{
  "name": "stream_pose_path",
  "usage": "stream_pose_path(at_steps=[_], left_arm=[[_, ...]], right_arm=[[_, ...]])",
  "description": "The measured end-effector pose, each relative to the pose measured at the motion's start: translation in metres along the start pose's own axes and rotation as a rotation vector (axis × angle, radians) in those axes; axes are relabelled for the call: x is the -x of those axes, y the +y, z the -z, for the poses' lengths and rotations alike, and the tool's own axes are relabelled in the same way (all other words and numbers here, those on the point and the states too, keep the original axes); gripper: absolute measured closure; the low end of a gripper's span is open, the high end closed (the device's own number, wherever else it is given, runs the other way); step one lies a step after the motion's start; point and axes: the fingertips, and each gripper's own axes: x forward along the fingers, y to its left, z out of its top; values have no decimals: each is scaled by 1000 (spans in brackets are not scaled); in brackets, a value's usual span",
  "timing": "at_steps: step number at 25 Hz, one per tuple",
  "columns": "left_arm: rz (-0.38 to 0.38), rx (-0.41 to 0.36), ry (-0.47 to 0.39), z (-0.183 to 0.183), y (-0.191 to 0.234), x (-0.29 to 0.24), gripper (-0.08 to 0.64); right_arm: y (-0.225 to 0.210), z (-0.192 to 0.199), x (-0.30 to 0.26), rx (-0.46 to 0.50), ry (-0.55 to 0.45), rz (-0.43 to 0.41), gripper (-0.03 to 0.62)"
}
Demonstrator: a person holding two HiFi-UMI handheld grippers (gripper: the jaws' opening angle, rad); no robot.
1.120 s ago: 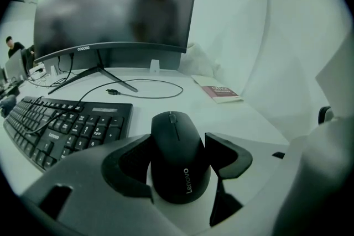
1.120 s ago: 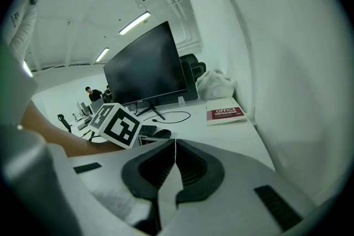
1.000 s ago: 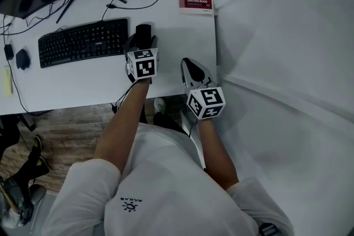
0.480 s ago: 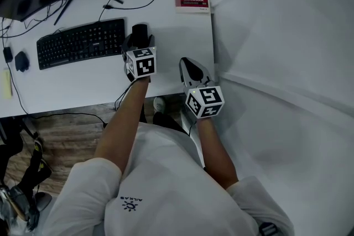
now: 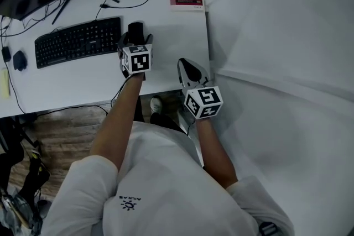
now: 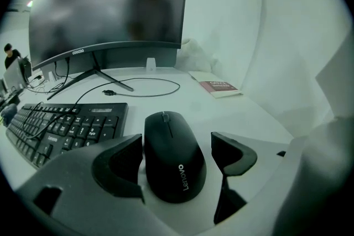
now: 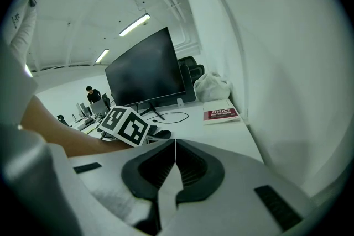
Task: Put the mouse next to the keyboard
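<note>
Mouse [image 6: 174,155] resting beside keyboard [image 6: 66,130]

Black mouse lies flat on the white surface [image 5: 83,80], just right of the keyboard, seemingly where it belongs. Left claw [image 6: 176,162] straddles it, jaws opening, a gap visible on the mouse's right side. Right claw [image 7: 174,166] — pressed together, empty — hovers near the surface's edge.

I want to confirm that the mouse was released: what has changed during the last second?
The fingers of the left gripper are opening and letting go of the mouse, which lies between them on the desk, right of the keyboard. Mouse, keyboard and the shut right gripper stayed in place.
</note>
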Motion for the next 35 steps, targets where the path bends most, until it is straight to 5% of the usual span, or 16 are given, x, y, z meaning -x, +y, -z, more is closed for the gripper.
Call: stream_pose_path(at_steps=[16, 24, 28, 35], left_arm=[[-11, -9, -78, 11, -1, 56, 161], [46, -28, -187, 11, -28, 148, 480], [83, -11, -223, 15, -42, 194, 548], [222, -6, -336, 14, -65, 275, 548]], right_arm=[[14, 6, 44, 34, -52, -32, 574], [28, 6, 88, 24, -130, -83, 574], [39, 7, 108, 18, -148, -105, 574], [65, 3, 138, 30, -189, -133, 574]])
